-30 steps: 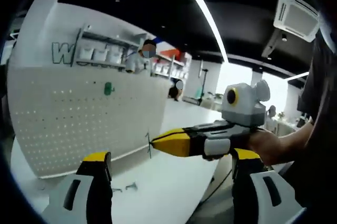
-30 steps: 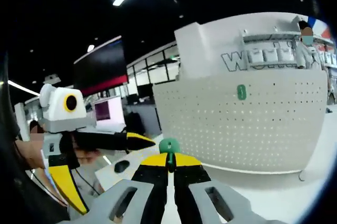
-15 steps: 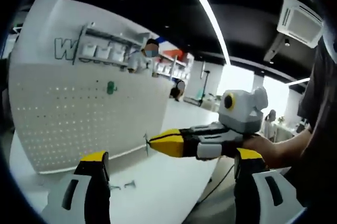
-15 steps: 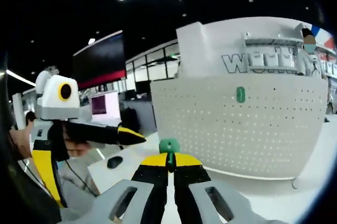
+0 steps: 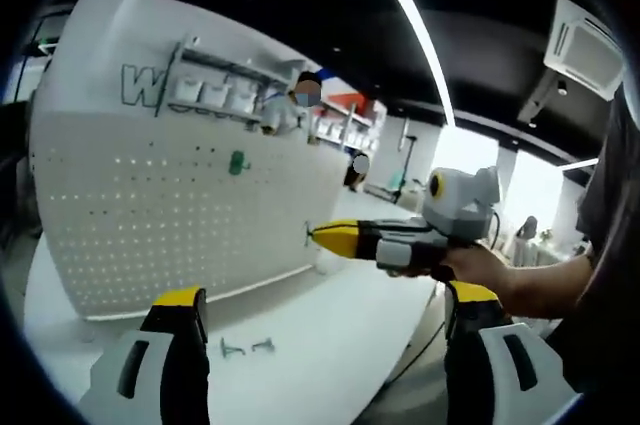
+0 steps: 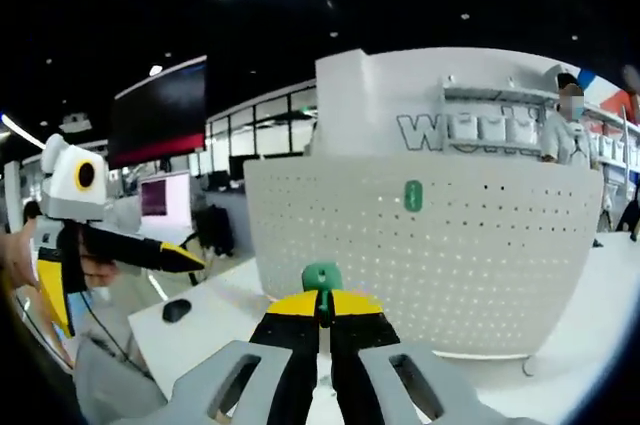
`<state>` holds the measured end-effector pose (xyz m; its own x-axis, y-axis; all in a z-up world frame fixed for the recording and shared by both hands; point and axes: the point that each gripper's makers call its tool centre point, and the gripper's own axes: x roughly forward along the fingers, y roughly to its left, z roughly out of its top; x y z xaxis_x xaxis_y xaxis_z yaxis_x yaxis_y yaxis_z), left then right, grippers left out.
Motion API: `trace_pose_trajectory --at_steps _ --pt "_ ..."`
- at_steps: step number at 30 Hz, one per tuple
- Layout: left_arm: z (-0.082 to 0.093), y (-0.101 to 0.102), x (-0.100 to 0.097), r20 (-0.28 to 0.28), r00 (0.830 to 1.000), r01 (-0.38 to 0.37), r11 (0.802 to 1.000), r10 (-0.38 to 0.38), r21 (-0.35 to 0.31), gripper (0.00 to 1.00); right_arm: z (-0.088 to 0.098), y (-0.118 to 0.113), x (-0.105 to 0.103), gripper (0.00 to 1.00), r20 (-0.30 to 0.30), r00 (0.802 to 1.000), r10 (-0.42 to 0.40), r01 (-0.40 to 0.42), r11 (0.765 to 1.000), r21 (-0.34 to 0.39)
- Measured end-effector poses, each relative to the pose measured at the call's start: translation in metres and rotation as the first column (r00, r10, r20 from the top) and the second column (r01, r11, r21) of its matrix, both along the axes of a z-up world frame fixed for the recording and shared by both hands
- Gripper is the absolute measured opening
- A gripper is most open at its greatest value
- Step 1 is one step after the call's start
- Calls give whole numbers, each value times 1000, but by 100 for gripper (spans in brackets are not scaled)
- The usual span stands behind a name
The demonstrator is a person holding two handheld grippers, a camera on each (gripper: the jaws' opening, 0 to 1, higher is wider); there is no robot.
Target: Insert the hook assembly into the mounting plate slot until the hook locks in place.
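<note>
Our right gripper (image 6: 320, 313) pinches the small green plastic hook (image 6: 322, 278), well clear of the white perforated pegboard (image 6: 420, 245); our left gripper (image 5: 325, 320) gapes wide over white tabletop (image 5: 320, 330).

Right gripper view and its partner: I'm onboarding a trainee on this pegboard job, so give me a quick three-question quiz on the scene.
1. True or false: the right gripper is shut on a green hook.
2. What green item is already on the pegboard?
A. a hook
B. a bin
C. a label
3. Fill in: the left gripper jaws stand ____.

Key: 1 true; 2 A; 3 open, holding nothing.
</note>
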<state>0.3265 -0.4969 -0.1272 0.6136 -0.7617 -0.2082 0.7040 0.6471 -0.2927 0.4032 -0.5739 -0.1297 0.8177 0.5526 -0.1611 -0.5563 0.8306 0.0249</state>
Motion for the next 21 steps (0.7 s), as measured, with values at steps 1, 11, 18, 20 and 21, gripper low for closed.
trace_pose_trajectory --at_steps 1,11,18,20,21 --pt "-1 1 1 -8 1000 -6 1000 6 -7 100 1 -2 2 0 5 1000 -6 6 1000 -2" --pt "-8 6 6 -34 999 -25 1000 25 1 100 8 -21 36 0 17 997 -70 70 997 27" --pt "-8 10 12 -36 999 -29 1000 29 9 100 11 -24 52 0 30 995 -98 96 994 54" --pt "-8 10 12 -36 999 -29 999 30 13 100 11 -25 57 0 42 993 -111 109 993 49" --pt "-9 11 13 -38 999 -29 999 30 15 100 11 -25 59 0 47 992 -116 114 992 48"
